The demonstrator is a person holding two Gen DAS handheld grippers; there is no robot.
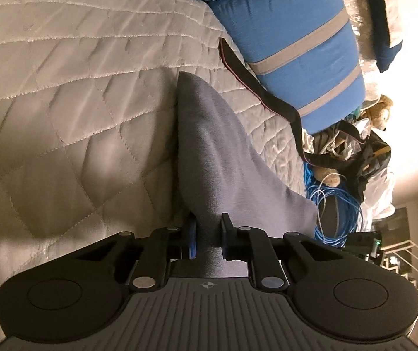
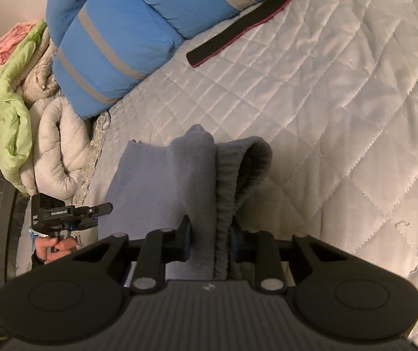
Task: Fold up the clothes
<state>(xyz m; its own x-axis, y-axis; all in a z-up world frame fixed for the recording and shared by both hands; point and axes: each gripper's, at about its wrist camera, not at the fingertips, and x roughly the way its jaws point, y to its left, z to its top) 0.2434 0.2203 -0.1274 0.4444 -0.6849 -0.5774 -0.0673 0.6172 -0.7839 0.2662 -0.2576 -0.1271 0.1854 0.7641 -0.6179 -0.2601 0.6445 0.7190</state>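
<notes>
Plainly both tongs, left (image 1: pixel 207 234) and right (image 2: pixel 209 239), angled downward, pinch seemingly one grey garment (image 1: pixel 209 146).

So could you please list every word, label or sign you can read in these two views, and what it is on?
White lettering on the side of the left claw: too small and blurred to read.
Crosshair mark, a sign with no words, on the body of the left claw.
A similar small mark on the body of the right claw: blurred.
Nothing readable on the grey garment or quilt.
</notes>
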